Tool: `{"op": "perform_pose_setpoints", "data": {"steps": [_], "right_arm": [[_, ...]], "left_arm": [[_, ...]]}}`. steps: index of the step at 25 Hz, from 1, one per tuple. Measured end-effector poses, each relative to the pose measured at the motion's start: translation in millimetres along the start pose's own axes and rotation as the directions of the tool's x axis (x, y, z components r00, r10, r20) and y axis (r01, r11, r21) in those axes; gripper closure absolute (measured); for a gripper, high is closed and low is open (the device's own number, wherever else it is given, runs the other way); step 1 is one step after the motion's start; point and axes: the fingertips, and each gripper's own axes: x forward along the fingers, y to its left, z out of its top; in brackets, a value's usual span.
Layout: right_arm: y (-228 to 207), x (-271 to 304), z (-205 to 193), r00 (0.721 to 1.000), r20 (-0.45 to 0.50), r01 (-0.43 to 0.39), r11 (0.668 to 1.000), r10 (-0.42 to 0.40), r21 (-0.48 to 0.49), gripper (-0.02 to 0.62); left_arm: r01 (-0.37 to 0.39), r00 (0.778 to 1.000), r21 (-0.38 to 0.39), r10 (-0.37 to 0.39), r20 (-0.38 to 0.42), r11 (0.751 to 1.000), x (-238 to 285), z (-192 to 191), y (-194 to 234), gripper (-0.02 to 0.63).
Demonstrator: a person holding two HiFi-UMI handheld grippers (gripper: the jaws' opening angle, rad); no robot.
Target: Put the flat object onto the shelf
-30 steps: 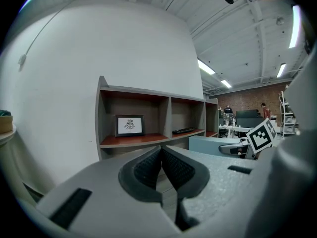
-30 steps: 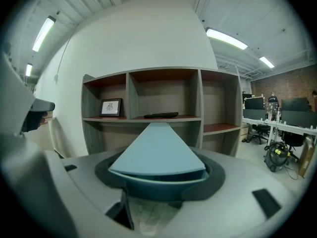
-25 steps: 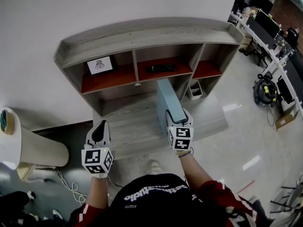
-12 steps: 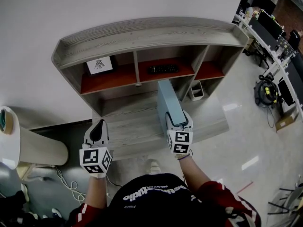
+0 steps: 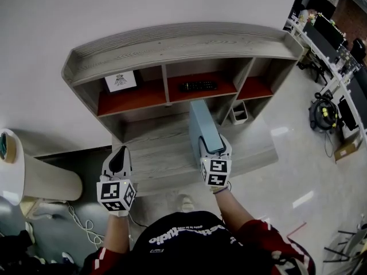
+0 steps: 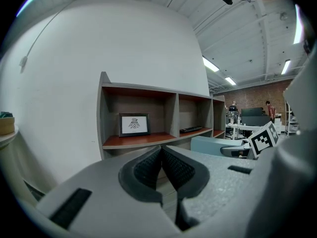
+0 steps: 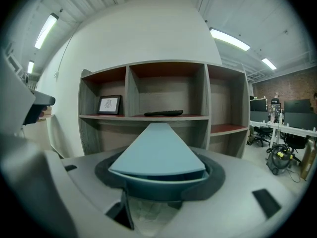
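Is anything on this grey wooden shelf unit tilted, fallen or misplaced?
Nothing stands out on the grey wooden shelf unit. The small framed picture stands upright in the left compartment, and the black remote control lies flat in the middle one.

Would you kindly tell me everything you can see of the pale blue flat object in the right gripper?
The flat object is a plain pale blue slab, smooth and matte, with a rounded near edge and some thickness. The right gripper holds its near end between wide-set fingers, broad face up. It sticks out over the grey ledge, pointing at the shelf. Whether it touches the ledge is unclear.
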Motion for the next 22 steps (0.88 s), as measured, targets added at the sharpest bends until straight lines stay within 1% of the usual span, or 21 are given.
{"op": "perform_pose_setpoints", "data": {"steps": [5, 10, 22], "right_arm": [[-2, 10, 1, 1.000, 0.002, 0.002, 1.000, -0.002, -0.001, 0.311], [-3, 22, 2, 1.000, 0.004, 0.000, 1.000, 0.000, 0.004, 0.311], [-5, 56, 12, 1.000, 0.013, -0.001, 1.000, 0.001, -0.009, 0.311]], "left_arm": [[0.000, 1.000, -0.028, 0.000, -0.002, 1.000, 5, 0, 2, 0.600], [-0.010, 1.000, -0.006, 0.010, -0.001, 1.000, 13, 3, 3, 0.600], [-0.038, 0.999, -0.007, 0.038, 0.009, 0.999, 35, 9, 18, 0.600]]}}
